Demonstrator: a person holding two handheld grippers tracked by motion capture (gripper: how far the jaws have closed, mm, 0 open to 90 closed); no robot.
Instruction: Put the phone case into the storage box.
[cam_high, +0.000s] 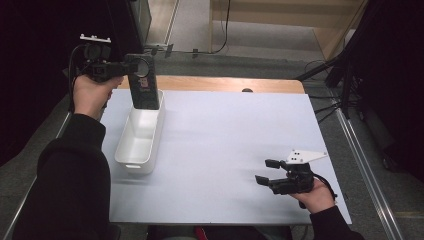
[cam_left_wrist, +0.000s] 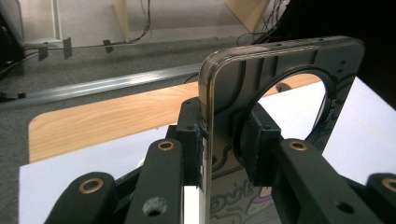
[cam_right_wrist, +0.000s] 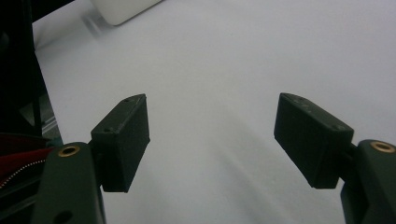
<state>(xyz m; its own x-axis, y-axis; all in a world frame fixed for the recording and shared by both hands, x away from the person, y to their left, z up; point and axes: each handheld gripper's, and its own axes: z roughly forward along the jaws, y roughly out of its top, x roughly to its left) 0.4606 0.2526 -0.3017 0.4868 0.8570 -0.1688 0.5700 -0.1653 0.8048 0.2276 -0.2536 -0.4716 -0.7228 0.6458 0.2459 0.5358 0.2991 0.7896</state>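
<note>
My left gripper pinches the phone upright over the white bin's far end; thin grip, it could slip. My right gripper, well apart, is spread, empty.

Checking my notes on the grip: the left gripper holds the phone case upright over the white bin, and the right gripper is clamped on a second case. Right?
Not quite. The right gripper is open and holds nothing, as the right gripper view shows. The left gripper does hold the phone case upright over the white bin.
</note>
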